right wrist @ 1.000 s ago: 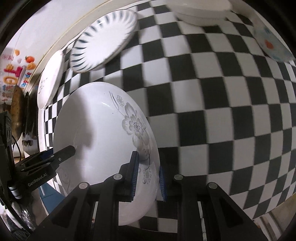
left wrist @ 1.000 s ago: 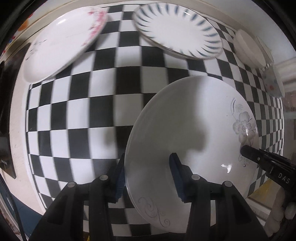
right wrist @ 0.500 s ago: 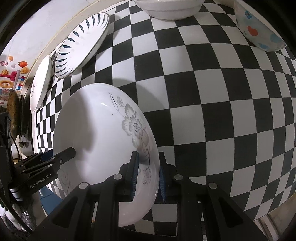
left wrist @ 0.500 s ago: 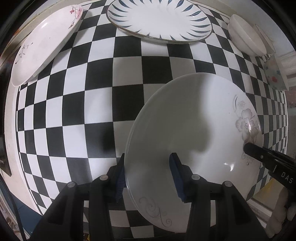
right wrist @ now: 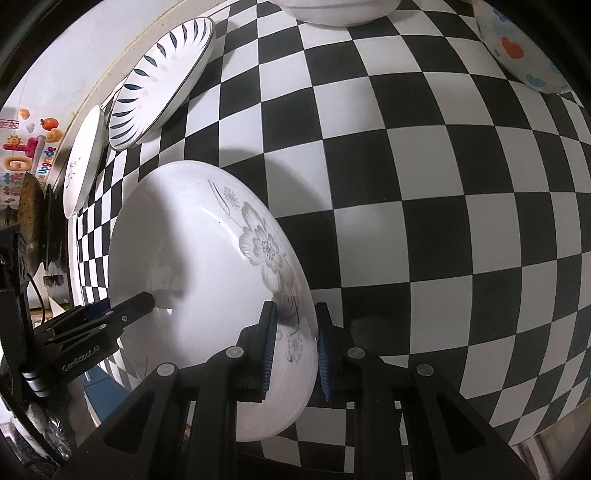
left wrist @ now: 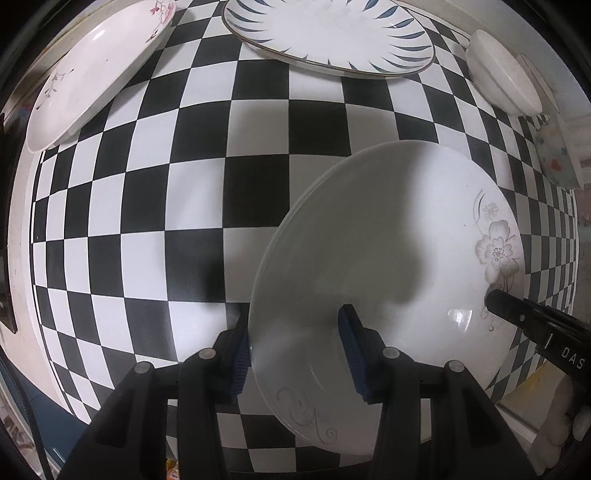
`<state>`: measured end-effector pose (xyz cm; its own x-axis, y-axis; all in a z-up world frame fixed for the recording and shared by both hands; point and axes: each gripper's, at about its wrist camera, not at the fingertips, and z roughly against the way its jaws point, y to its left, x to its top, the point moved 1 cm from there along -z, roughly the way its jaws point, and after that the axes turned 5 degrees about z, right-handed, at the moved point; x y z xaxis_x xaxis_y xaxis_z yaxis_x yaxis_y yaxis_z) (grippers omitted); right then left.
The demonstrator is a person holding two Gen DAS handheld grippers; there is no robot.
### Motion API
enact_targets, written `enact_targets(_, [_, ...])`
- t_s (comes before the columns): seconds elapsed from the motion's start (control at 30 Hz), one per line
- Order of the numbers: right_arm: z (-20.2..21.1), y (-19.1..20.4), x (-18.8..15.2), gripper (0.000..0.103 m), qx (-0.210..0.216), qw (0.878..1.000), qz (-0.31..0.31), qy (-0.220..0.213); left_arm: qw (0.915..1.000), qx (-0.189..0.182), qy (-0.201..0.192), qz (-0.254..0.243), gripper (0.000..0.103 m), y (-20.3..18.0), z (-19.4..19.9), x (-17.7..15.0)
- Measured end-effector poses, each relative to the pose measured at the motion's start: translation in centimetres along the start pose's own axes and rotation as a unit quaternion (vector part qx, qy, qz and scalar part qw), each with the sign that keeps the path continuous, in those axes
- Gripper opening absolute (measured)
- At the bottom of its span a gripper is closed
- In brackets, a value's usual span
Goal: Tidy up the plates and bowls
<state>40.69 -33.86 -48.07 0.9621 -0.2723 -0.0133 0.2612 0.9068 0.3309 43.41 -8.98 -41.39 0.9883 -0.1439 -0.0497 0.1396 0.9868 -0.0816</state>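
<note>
Since a second ago both cameras had closed in on the far side of the checkered table [left wrist: 192,206]: the blue-leaf plate [left wrist: 328,33] and the pink-blossom plate [left wrist: 96,70] sat larger and nearer, while the grey-flower plate [left wrist: 388,240] kept its place between the fingers. That plate was off the table, carried tilted by two grips on opposite rims. Left gripper [left wrist: 295,350] straddled the near-left rim, one blue pad below and one on the inner face; the gap looked wide, so pad contact could not be confirmed, though the rim sat inside the jaws. Right gripper [right wrist: 293,345] was clamped tight on the rim beside the flower print. Judgement: glazed ceramic, stiff, fairly heavy, slick and brittle; rim was the only usable hold, and two opposed rim grips should keep it from swinging. Risk was a pad sliding on the glaze or a rim clipping another plate on set-down. White bowl [left wrist: 502,74] and heart-print bowl [right wrist: 517,48] sat far right, well apart.
</note>
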Motion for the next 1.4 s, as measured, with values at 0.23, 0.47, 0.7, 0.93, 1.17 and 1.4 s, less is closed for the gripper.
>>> enact_targets(0.23, [-0.1, -0.4, 0.4, 0.022, 0.017, 1.0, 0.001, 0.01, 0.9998, 0.017, -0.004, 0.01, 0.043, -1.0, -0.5, -0.8])
enact_targets(0.47, [3.0, -1.2, 0.2, 0.022, -0.004, 1.0, -0.003, -0.004, 0.9966, 0.037, -0.063, 0.037, 0.043, 1.6, 4.1, -2.2])
enact_targets(0.7, [8.9, 3.3, 2.3, 0.072, 0.009, 0.998, 0.021, -0.058, 0.9855, 0.014, -0.135, 0.101, 0.052, 9.9, 11.1, 0.1])
enact_targets(0.93, [8.0, 15.5, 10.4, 0.079, 0.073, 0.991, 0.066, -0.09, 0.9759, -0.031, -0.114, 0.183, 0.057, 21.4, 9.9, 7.2])
enact_targets(1.17, [0.0, 26.6, 20.6, 0.076, 0.047, 0.988, 0.137, -0.045, 0.9697, -0.041, -0.097, 0.22, 0.057, 28.2, 6.3, 14.1])
enact_targets(1.4, [-7.2, 29.6, 26.0, 0.059, 0.003, 0.987, 0.162, 0.01, 0.9756, -0.042, -0.076, 0.202, 0.057, 29.3, 2.8, 18.0])
